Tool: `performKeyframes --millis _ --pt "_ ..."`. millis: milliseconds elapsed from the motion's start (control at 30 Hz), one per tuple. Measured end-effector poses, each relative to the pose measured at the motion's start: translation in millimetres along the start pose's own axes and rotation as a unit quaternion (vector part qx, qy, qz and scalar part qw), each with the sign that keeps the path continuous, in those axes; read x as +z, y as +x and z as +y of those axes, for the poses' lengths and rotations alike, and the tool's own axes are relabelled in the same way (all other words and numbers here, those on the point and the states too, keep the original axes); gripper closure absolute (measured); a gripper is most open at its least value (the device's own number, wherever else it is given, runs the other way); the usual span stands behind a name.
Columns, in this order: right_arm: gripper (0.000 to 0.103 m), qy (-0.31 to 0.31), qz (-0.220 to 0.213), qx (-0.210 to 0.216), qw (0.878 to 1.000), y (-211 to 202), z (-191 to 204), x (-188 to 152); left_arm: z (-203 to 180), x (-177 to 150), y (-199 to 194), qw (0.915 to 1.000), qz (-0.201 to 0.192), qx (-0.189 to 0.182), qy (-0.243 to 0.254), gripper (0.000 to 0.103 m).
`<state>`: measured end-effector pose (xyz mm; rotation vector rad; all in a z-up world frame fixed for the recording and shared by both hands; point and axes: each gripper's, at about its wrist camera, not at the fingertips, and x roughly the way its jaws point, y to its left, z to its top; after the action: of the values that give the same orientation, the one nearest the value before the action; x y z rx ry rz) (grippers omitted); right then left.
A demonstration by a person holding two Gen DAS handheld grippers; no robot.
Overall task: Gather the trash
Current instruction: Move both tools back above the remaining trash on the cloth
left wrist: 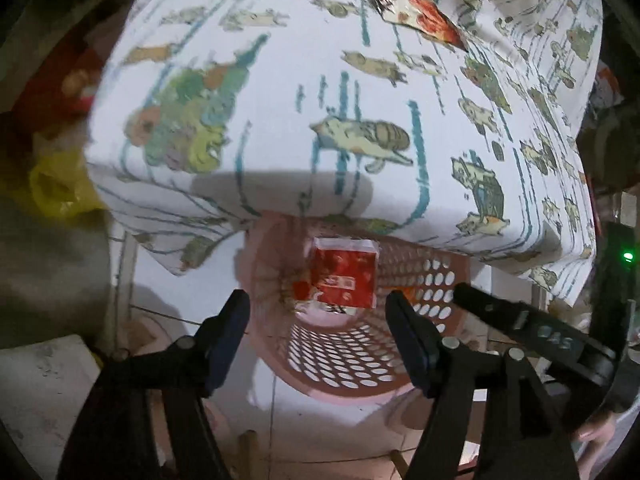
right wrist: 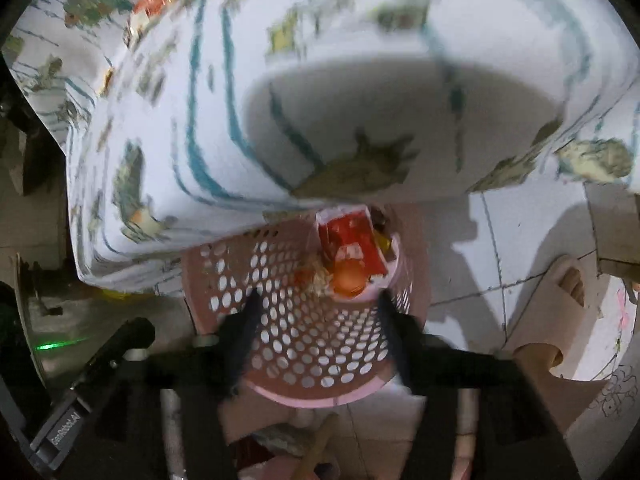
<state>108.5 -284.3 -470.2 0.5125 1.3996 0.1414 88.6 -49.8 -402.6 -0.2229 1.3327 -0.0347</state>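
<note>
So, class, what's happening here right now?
A person holds both grippers open over a pink basket on the floor beside a cloth-covered table. The left gripper and right gripper are empty. A red packet lies in the basket; a wrapper is on the table.

1. Your left gripper [left wrist: 318, 322]: black plastic, dark blue finger pads [left wrist: 230, 330], silver screws at the pivots.
2. Your right gripper [right wrist: 318, 316]: black, blurred.
3. Your bare foot [right wrist: 562, 280] wears a beige slipper.
</note>
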Motion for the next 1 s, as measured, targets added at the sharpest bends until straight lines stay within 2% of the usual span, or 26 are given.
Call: performKeyframes --millis 167,333,500,667,767,900,1000 --pt "0.033 -0.023 -0.026 -0.014 0.999 -19 11 0 9 5 -20 0.9995 -0.023 0.001 -0.024 0.035" --pt "0.033 -0.073 -0.068 -0.037 0.994 -45 36 -5 14 11 -54 0.9968 -0.071 0.017 -0.033 0.034" --pt "0.033 -0.129 -0.134 -0.051 0.981 -89 69 -13 10 16 -98 0.9898 -0.139 0.026 -0.016 0.034" --pt "0.032 -0.168 -0.203 -0.058 0.963 -133 92 -23 6 13 -138 0.9778 -0.205 0.042 0.006 0.028" --pt "0.032 -0.181 -0.239 -0.071 0.951 -151 102 -29 6 11 -148 0.9728 -0.223 0.06 0.017 0.028" --pt "0.031 -0.188 -0.26 -0.071 0.944 -164 102 -36 7 6 -159 0.9705 -0.235 0.052 0.014 0.028" --pt "0.031 -0.194 -0.273 -0.074 0.94 -171 105 -40 6 0 -168 0.9649 -0.253 0.067 0.019 0.022"
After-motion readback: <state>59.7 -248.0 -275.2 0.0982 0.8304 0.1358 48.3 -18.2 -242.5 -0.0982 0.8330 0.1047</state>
